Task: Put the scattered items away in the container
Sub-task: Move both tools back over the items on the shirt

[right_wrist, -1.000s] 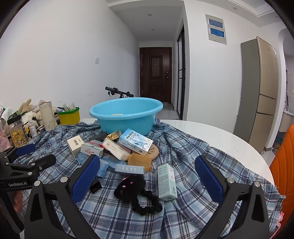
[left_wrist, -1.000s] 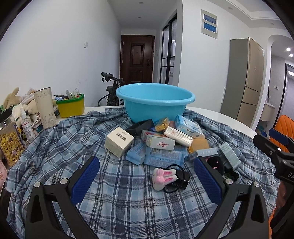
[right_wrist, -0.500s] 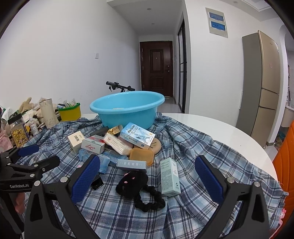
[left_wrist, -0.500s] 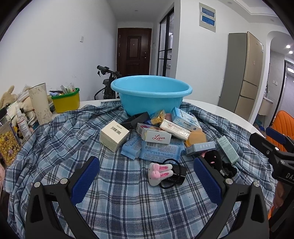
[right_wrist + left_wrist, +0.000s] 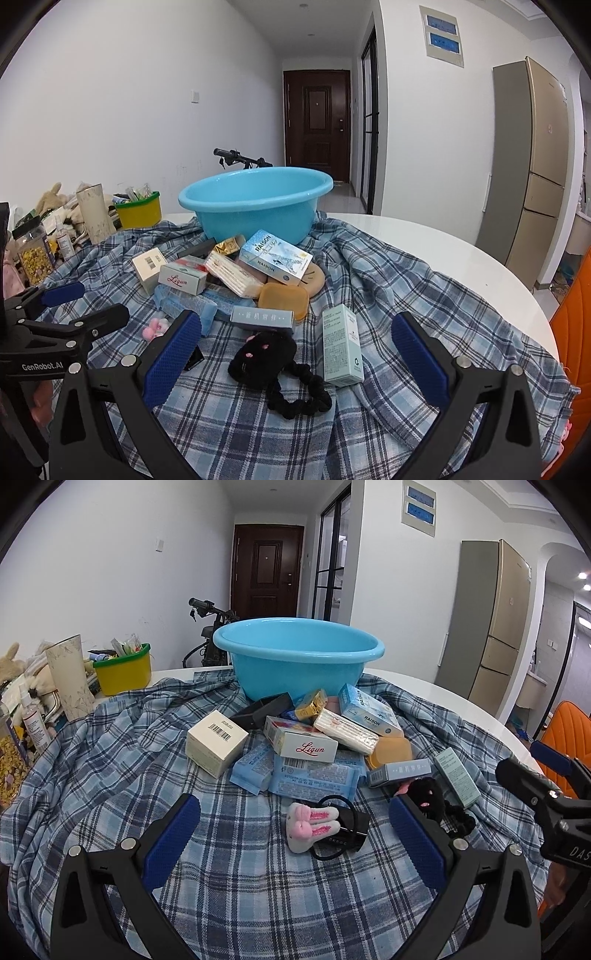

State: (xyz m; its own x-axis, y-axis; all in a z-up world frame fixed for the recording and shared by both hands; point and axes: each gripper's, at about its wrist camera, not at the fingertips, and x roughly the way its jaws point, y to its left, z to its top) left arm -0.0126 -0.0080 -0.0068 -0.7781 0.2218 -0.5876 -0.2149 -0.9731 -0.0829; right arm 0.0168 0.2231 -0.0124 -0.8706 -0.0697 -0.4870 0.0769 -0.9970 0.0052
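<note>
A light blue basin (image 5: 299,657) stands at the back of a plaid cloth (image 5: 110,775); it also shows in the right wrist view (image 5: 255,203). In front lies a pile of boxes: a cream cube box (image 5: 216,744), a "Ligun" box (image 5: 301,742), a "Raison" box (image 5: 275,256), an orange soap (image 5: 283,301). A pink bunny hair tie (image 5: 312,825) lies just ahead of my open, empty left gripper (image 5: 293,843). A black plush scrunchie (image 5: 264,354) and a pale green box (image 5: 341,345) lie between the fingers of my open, empty right gripper (image 5: 295,362).
A yellow-green tub (image 5: 123,668), a tall cream cup (image 5: 70,677), a spray bottle (image 5: 35,723) and plush toys crowd the table's left side. The white table edge (image 5: 461,266) curves at right. An orange chair (image 5: 565,731) stands at the far right.
Both grippers have moved a little forward and lower toward the pile. Both stay open, and nothing has been picked up.
</note>
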